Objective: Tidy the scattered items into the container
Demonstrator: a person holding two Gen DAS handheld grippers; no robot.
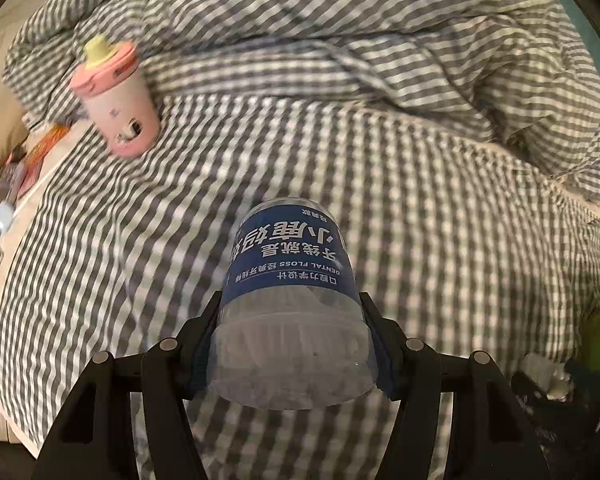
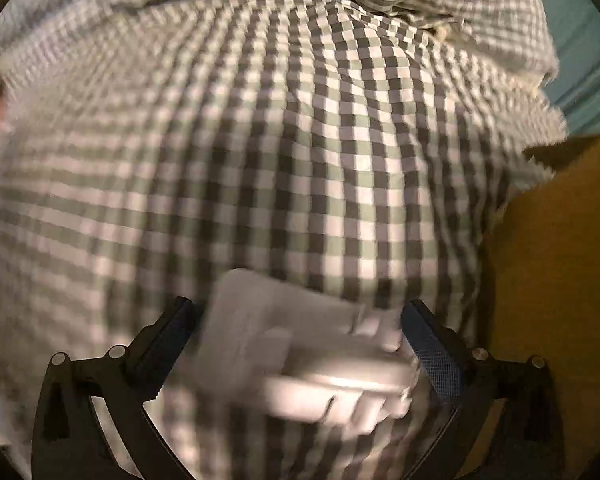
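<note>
My left gripper (image 1: 292,320) is shut on a clear dental floss jar (image 1: 290,280) with a blue label, held above the checked bed cover. A pink cup (image 1: 114,100) with a yellow spout lies on the cover at the far left. In the right wrist view a blurred white boxy item (image 2: 300,352) sits between my right gripper's (image 2: 300,320) fingers, over the checked cover. Its right side is against the right pad (image 2: 432,348); a small gap shows by the left finger (image 2: 172,328). The blur hides whether it is gripped.
A rumpled checked duvet (image 1: 380,40) fills the back. Packets and small items (image 1: 28,160) lie on a pale surface at the left. A brown cardboard surface (image 2: 552,280) stands at the right of the right wrist view. Dark objects (image 1: 572,380) sit at the lower right.
</note>
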